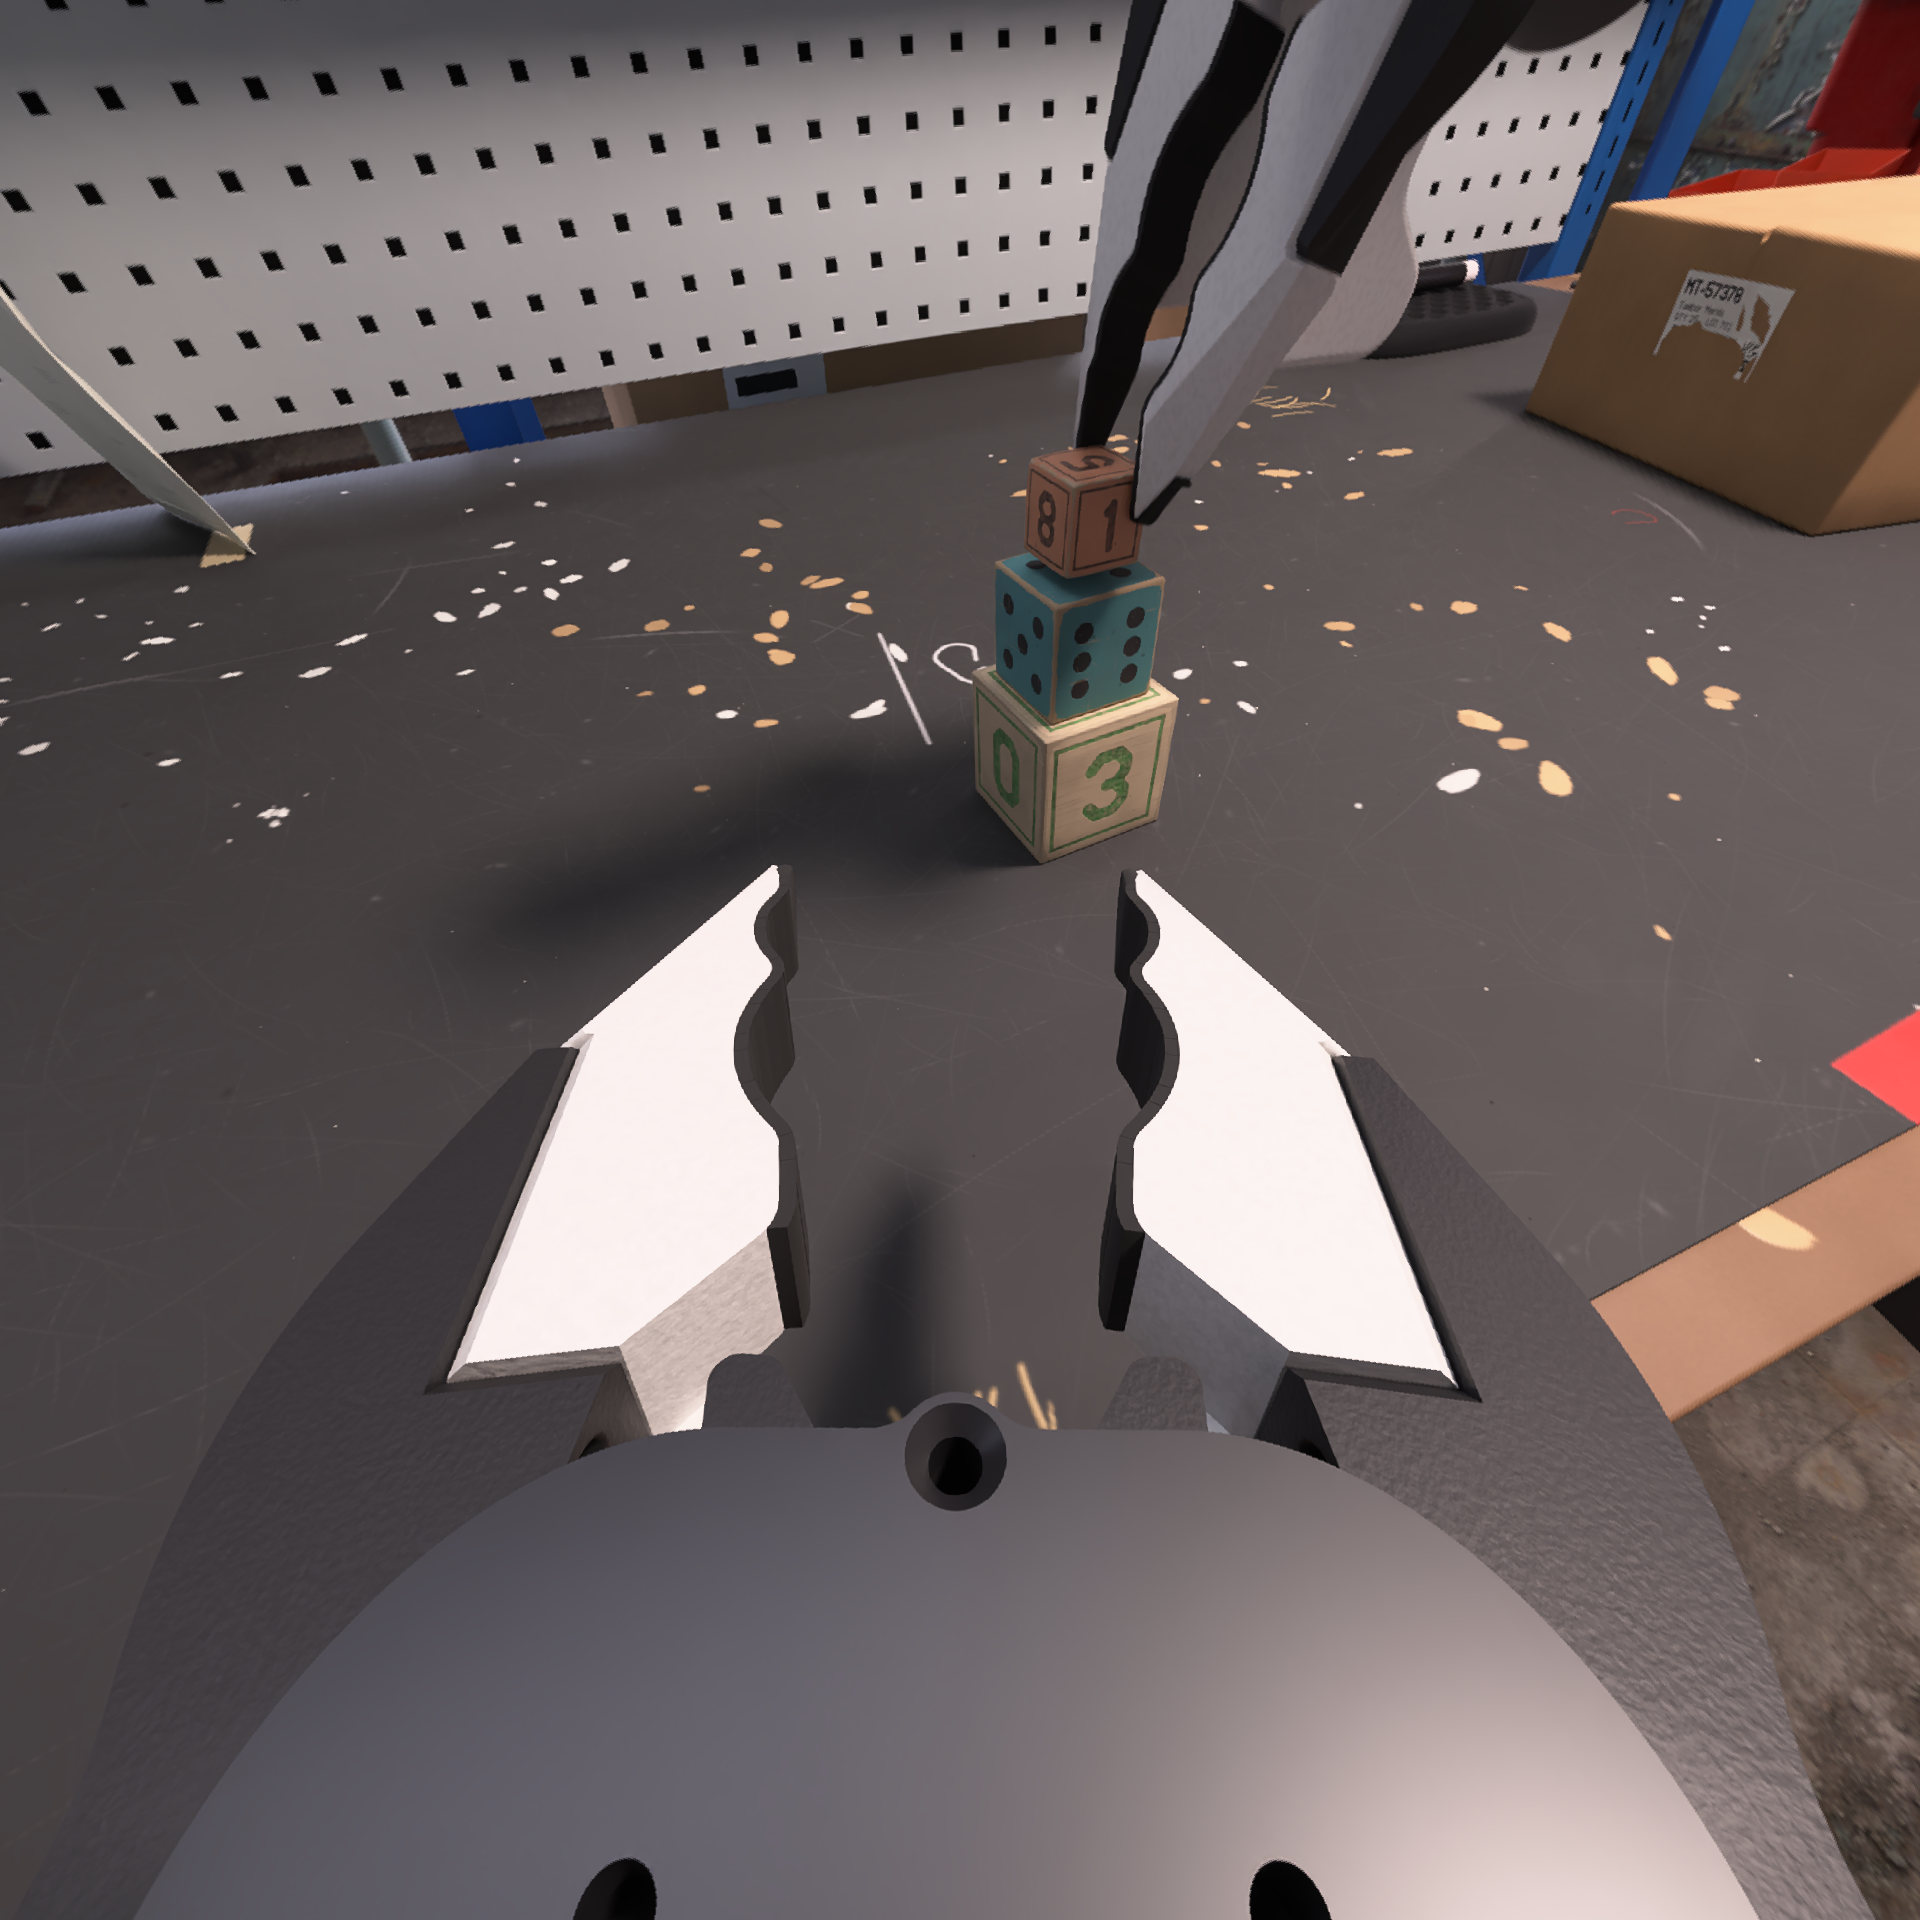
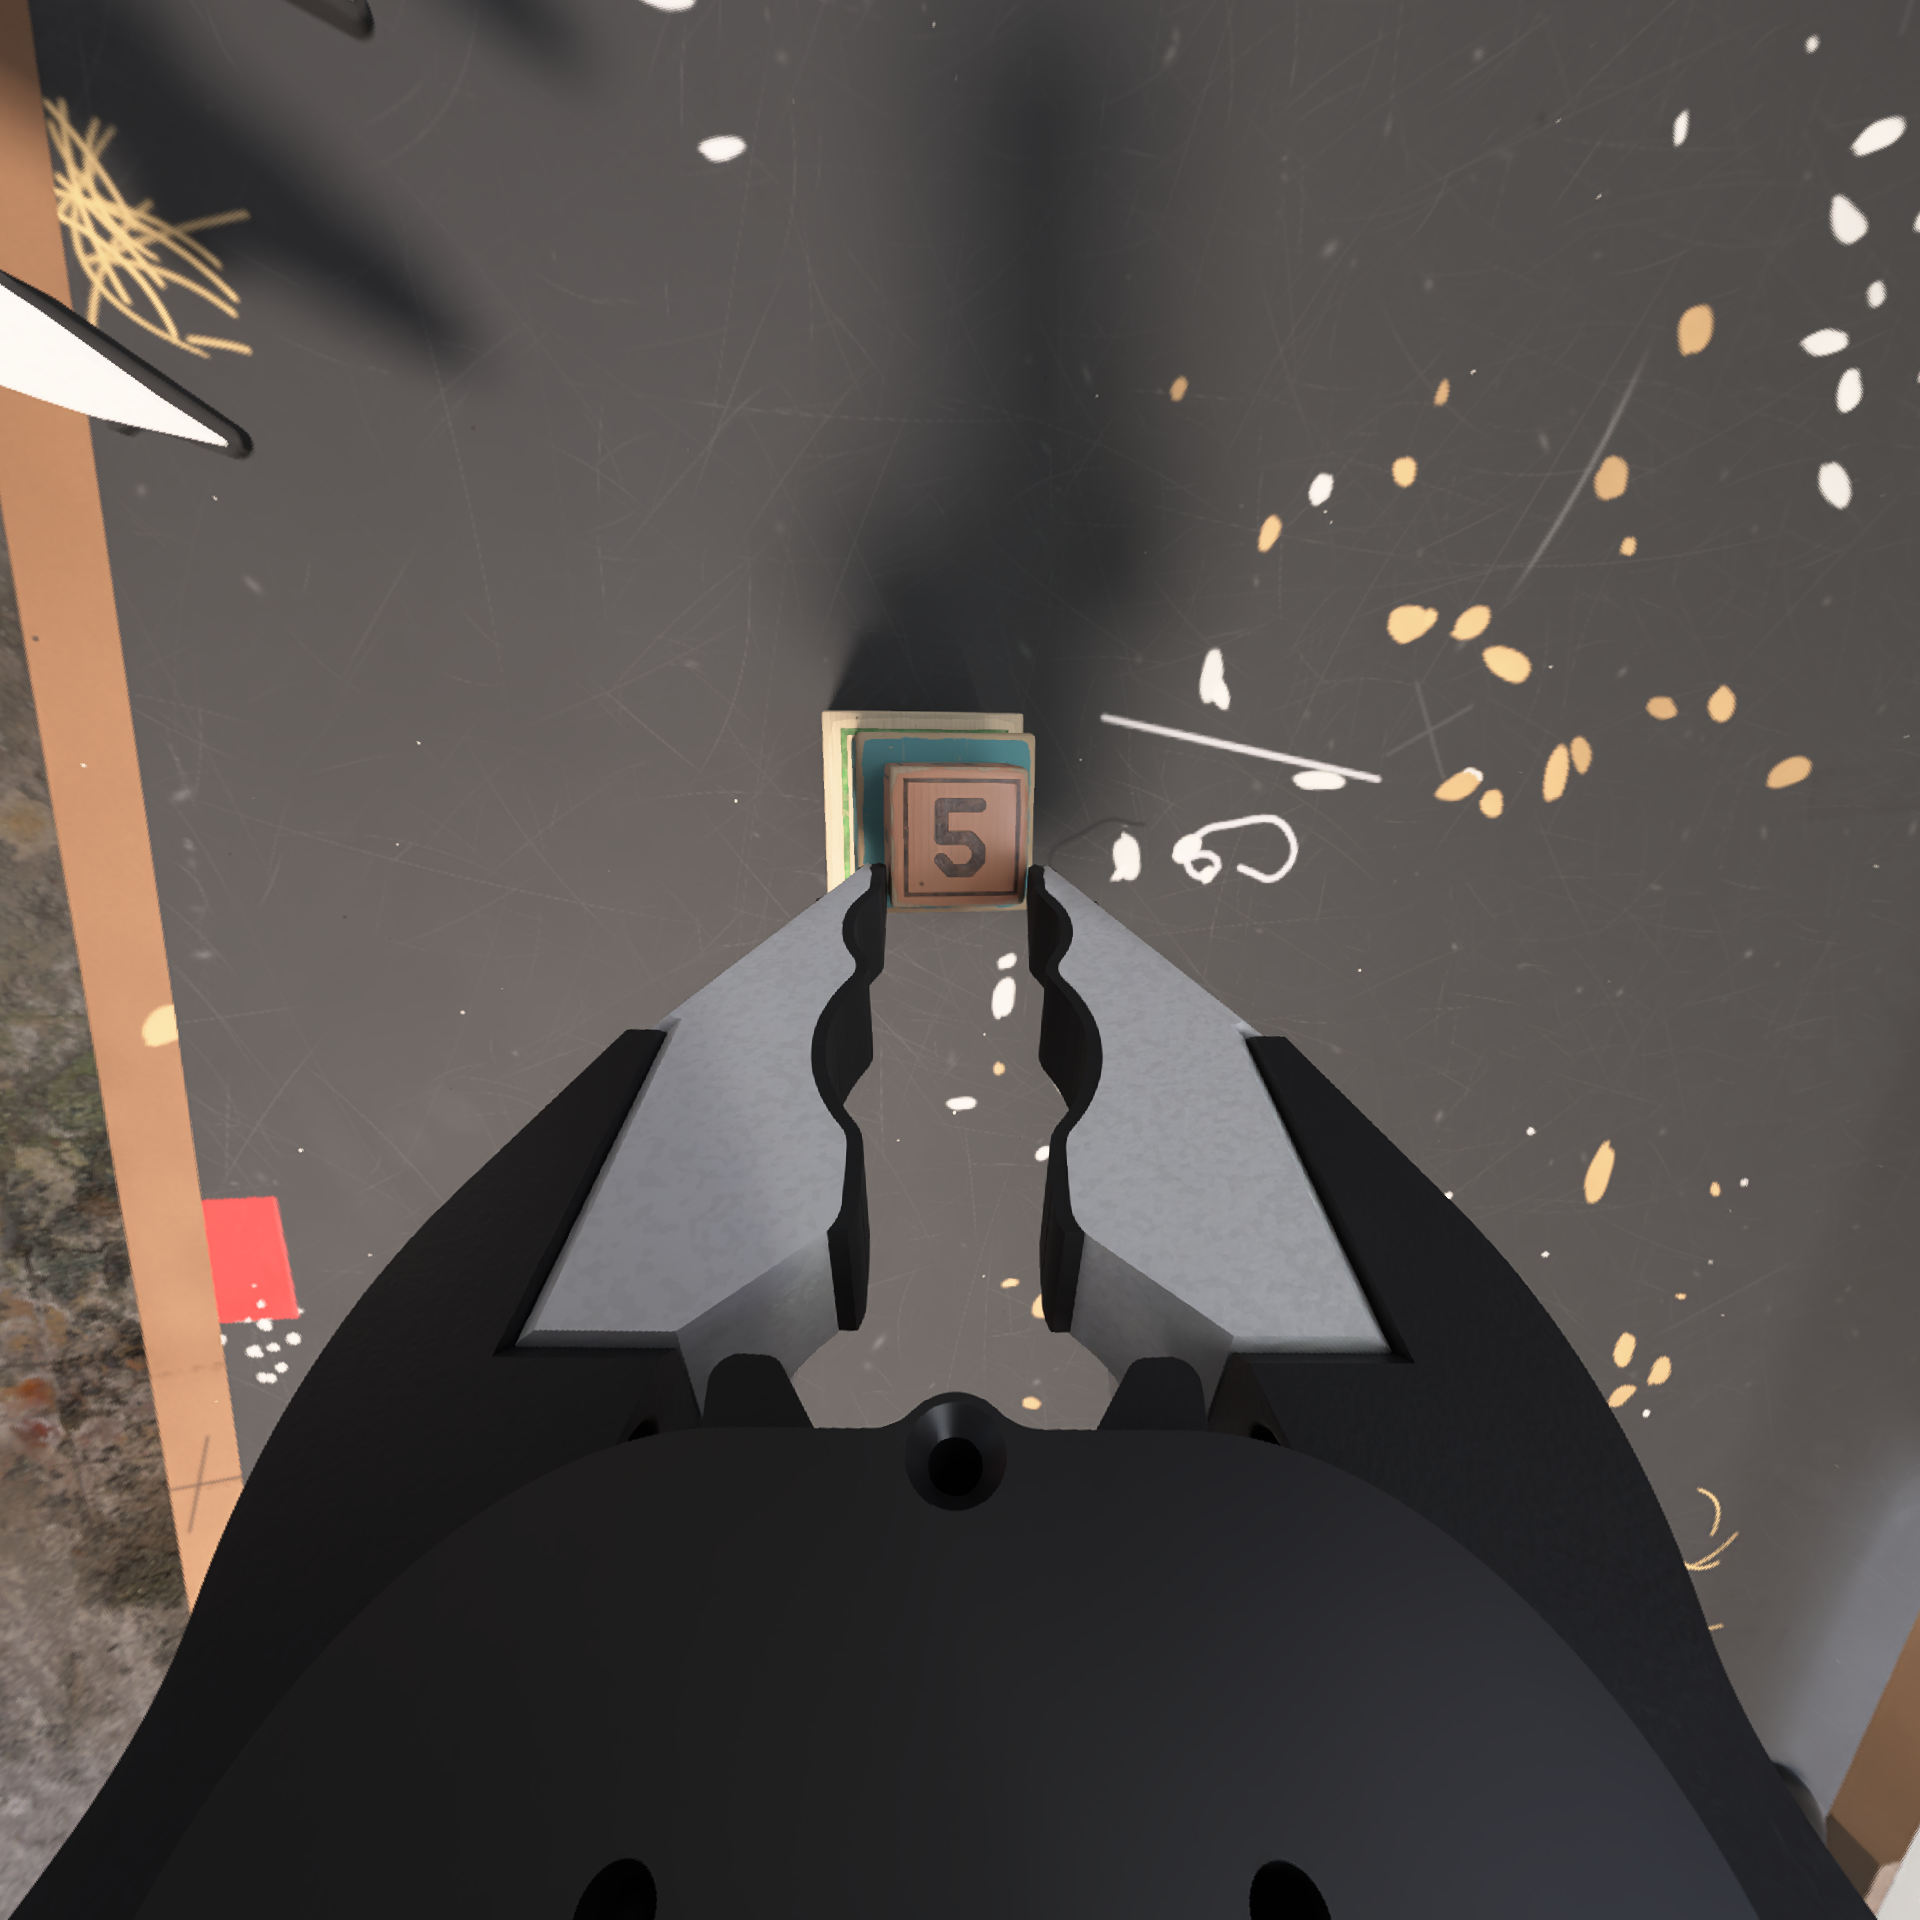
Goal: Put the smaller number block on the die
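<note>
A small brown number block (image 1: 1081, 520) sits on a teal die (image 1: 1081, 644), which stands on a larger cream block with green numbers (image 1: 1075, 774). My right gripper (image 1: 1117, 478) comes down from above, its fingers pressed against two sides of the brown block. In the right wrist view the gripper (image 2: 956, 883) flanks the brown block (image 2: 958, 836); only edges of the die (image 2: 935, 750) and the cream block (image 2: 836, 800) show beneath it. My left gripper (image 1: 956, 883) is open and empty, low over the table in front of the stack.
A cardboard box (image 1: 1745, 343) stands at the back right. A white pegboard wall (image 1: 520, 208) runs along the back. A white slanted bar (image 1: 104, 436) reaches the table at the left. A red patch (image 1: 1886, 1070) lies by the table's right edge.
</note>
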Robot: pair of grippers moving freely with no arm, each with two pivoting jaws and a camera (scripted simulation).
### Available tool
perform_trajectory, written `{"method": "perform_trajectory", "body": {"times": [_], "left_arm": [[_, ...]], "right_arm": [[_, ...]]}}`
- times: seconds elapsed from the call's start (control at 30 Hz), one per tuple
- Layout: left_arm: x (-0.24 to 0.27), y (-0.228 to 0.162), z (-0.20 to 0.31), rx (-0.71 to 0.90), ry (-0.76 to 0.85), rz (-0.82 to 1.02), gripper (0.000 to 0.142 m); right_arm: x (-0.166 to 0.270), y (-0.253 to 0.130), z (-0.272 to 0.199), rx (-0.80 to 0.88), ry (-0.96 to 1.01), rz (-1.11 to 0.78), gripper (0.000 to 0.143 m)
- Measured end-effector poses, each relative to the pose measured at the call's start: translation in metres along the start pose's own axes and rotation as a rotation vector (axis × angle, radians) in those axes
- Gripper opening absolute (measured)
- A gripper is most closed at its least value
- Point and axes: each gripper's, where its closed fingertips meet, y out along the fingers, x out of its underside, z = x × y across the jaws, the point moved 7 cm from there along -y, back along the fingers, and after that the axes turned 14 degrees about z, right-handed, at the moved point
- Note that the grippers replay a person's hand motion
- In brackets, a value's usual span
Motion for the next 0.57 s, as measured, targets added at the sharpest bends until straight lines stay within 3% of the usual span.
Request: {"method": "perform_trajectory", "body": {"times": [0.17, 0.3, 0.43, 0.57], "left_arm": [[0.003, 0.000, 0.001, 0.000, 0.006, -0.012, 0.062], [0.003, -0.001, 0.000, -0.010, 0.006, -0.012, 0.062], [0.003, -0.001, 0.000, -0.005, 0.003, -0.013, 0.062], [0.005, -0.001, 0.003, 0.002, 0.002, -0.016, 0.062]], "right_arm": [[-0.010, -0.036, -0.005, 0.148, -0.036, 0.056, 0.034], [-0.003, -0.071, -0.049, 0.272, -0.076, 0.156, 0.040], [0.053, -0.055, -0.105, 0.171, -0.012, 0.009, 0.042], [0.106, -0.025, -0.132, 0.111, 0.117, -0.097, 0.044]]}}
